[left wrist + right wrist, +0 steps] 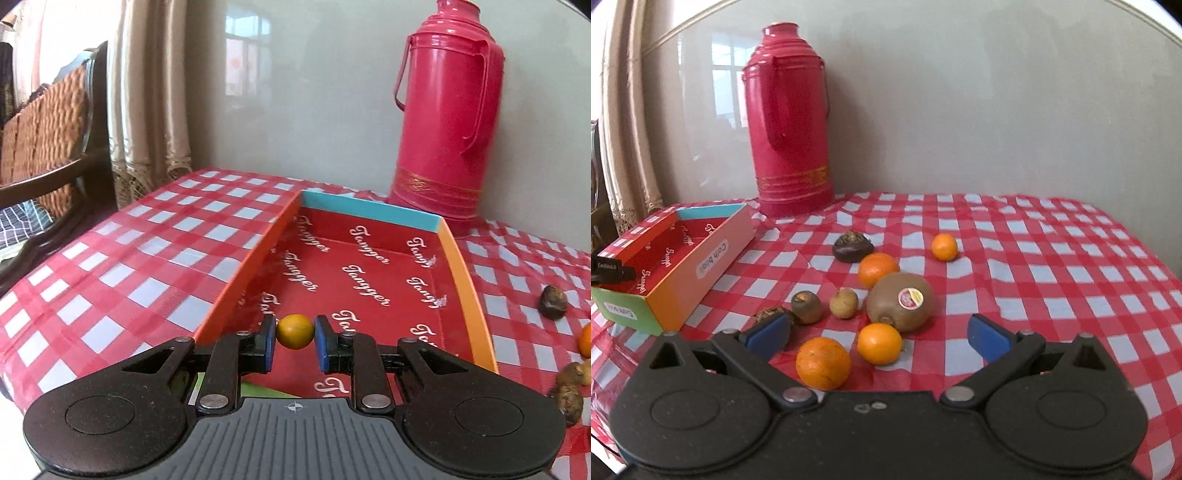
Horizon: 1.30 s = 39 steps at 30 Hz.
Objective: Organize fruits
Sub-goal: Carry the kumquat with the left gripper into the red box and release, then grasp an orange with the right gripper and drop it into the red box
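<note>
Pinching a small, smooth, yellow-orange round fruit (295, 331) between its blue pads, the left tool (295, 338) holds it over the near end of the shallow cardboard box (466, 275), whose red printed floor has orange walls and a blue far wall. Contact looks slight on each side, so the slick, round skin could roll out of the grip, and a drop from this height might send the fruit bouncing over the low near wall.

The right tool (879, 338) is spread wide and holds nothing, hanging above the loose fruit on the glossy red-and-white checked surface (1052, 258): a dimpled orange (823, 363), a smoother orange (880, 343), and a fuzzy brown kiwi with a sticker (899, 302). Behind stands a tall, ribbed, pink-red plastic thermos flask (788, 122).
</note>
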Each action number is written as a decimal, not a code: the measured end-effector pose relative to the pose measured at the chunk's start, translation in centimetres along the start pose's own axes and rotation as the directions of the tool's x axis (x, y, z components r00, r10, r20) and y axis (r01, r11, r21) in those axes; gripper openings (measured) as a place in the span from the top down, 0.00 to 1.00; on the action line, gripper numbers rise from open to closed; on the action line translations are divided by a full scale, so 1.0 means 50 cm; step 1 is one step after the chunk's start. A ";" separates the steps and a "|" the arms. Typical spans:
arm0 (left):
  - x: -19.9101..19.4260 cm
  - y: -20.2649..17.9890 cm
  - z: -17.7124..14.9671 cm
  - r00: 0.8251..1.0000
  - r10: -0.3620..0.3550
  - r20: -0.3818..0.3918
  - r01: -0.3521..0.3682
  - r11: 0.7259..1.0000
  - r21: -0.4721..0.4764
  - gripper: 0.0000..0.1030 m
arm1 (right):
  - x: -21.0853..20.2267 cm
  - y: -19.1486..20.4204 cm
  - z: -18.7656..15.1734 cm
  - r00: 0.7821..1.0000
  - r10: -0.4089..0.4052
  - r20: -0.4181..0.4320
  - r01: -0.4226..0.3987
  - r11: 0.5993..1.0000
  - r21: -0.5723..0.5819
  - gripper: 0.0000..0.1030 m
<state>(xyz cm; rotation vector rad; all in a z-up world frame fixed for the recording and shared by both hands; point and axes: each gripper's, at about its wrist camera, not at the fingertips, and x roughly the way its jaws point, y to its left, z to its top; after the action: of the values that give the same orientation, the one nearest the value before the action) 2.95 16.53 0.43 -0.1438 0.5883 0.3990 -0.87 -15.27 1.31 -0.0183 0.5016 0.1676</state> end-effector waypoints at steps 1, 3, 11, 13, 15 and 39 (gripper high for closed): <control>-0.001 0.001 0.001 1.000 0.000 -0.002 0.000 1.000 -0.004 0.78 | -0.001 0.003 0.000 1.000 0.002 0.008 -0.002 1.000 -0.011 0.05; -0.004 0.007 0.003 1.000 -0.005 -0.003 0.005 1.000 -0.027 0.78 | 0.000 0.009 0.000 1.000 0.008 0.011 -0.007 1.000 -0.026 0.05; -0.040 0.020 0.002 0.998 -0.036 0.059 0.041 0.996 -0.085 0.18 | 0.014 0.029 -0.002 0.997 0.073 -0.021 -0.074 0.996 -0.046 0.33; -0.055 0.024 0.002 0.996 -0.034 0.086 0.041 0.995 -0.090 0.12 | 0.019 0.035 -0.004 0.994 0.100 -0.038 -0.101 0.994 -0.048 0.40; -0.078 0.035 0.001 0.991 -0.032 0.132 0.048 0.992 -0.117 0.08 | 0.026 0.040 -0.007 0.993 0.107 -0.055 -0.110 0.993 -0.054 0.50; -0.146 0.238 -0.062 0.984 0.112 0.141 -0.062 0.946 -0.319 0.00 | 0.047 0.129 0.030 0.966 0.260 0.001 -0.259 0.965 -0.048 0.70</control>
<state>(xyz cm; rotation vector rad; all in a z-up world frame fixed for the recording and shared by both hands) -8.99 24.27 1.78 -0.3887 0.3720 0.5844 0.82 -8.44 1.62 0.0021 0.4913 0.4365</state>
